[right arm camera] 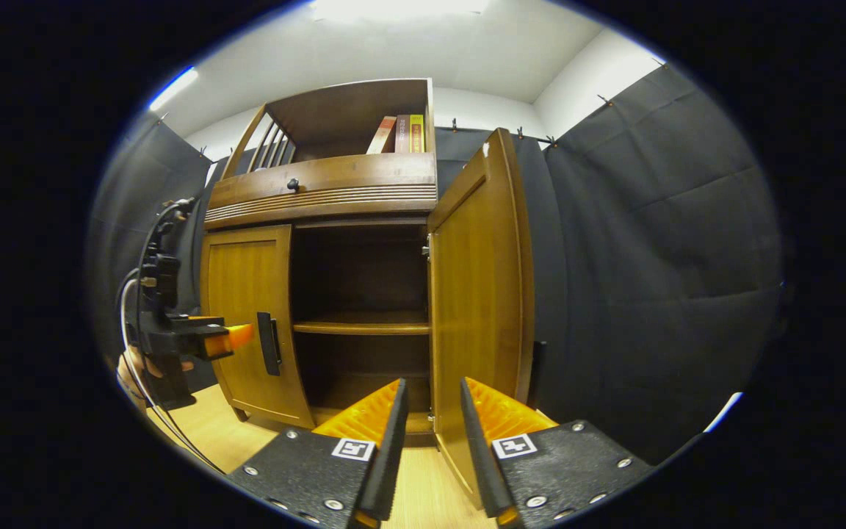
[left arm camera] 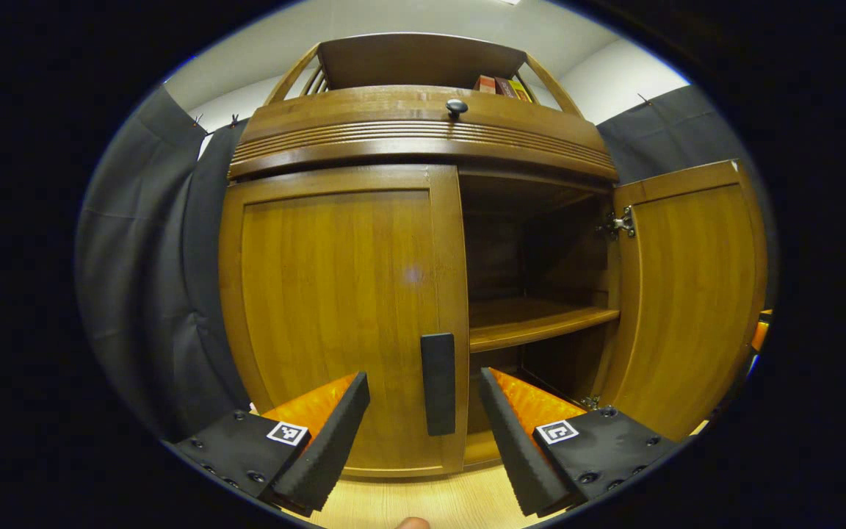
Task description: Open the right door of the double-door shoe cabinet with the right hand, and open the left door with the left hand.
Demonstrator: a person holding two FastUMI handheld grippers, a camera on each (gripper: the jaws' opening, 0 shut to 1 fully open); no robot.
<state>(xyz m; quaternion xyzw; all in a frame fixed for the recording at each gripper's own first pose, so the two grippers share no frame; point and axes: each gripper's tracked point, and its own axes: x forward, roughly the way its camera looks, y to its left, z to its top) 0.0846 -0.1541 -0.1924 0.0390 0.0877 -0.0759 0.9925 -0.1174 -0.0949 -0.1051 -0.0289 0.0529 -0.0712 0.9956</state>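
The shoe cabinet [left arm camera: 423, 147] stood ahead on the wooden floor [left arm camera: 408, 503], its right door [right arm camera: 478, 294] swung wide, its left door [left arm camera: 335, 308] closed. The left gripper [left arm camera: 423, 419] hung spread before that door's handle [left arm camera: 438, 383], touching nothing. The right gripper [right arm camera: 430, 433] gaped near the right door's edge, empty.

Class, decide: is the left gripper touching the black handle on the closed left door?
Apart. In the right gripper view, the left gripper stops short of the black handle, with door wood showing between them.
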